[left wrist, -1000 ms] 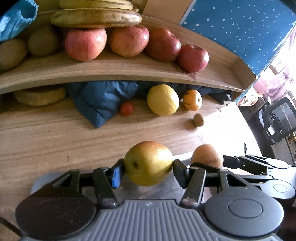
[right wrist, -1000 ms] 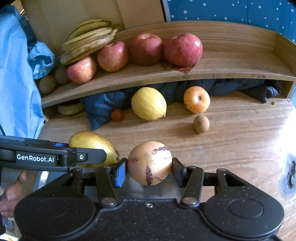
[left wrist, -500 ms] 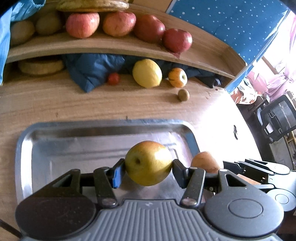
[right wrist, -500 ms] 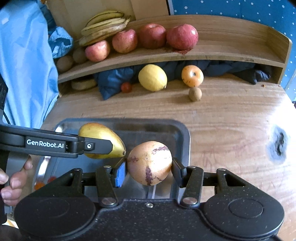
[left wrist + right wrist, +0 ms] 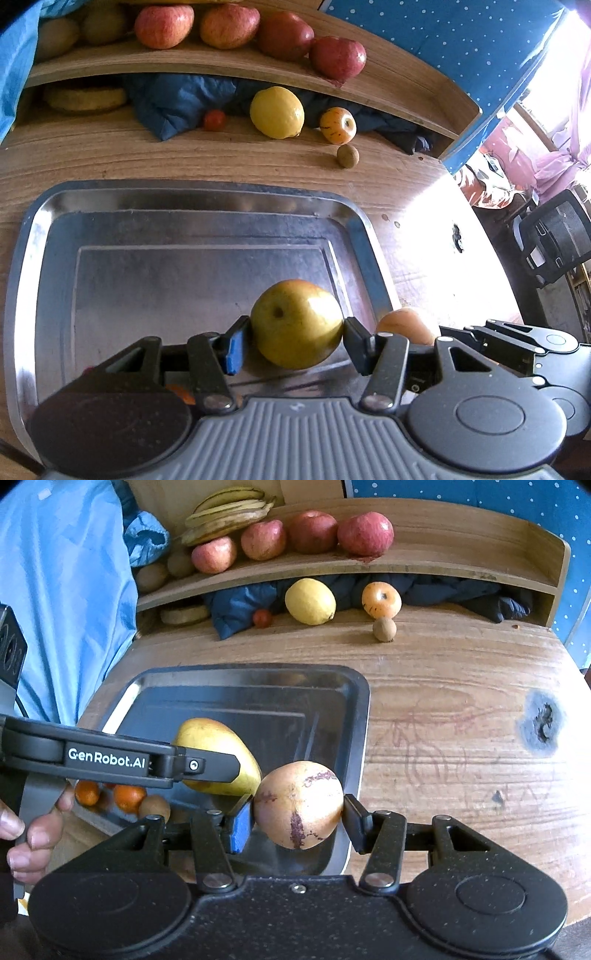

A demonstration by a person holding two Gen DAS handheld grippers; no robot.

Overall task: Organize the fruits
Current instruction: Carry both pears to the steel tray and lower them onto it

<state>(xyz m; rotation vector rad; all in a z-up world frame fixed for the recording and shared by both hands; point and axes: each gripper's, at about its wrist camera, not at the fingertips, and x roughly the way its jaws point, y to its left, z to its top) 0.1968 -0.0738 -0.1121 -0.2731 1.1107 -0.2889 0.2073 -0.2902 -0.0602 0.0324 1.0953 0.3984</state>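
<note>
Both grippers were clamped on fruit, the left gripper (image 5: 297, 341) on a yellow-green apple (image 5: 297, 328) at lower centre over the steel tray (image 5: 192, 199), the right gripper (image 5: 298, 819) on a tan purple-streaked fruit (image 5: 298, 805) above the tray's right rim; best to lower each near the tray floor before parting the jaws so neither rolls.

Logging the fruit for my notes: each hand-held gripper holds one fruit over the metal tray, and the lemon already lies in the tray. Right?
Not quite. The lemon lies on the wooden table below the shelf, not in the metal tray, as the right wrist view shows. The rest holds.
</note>
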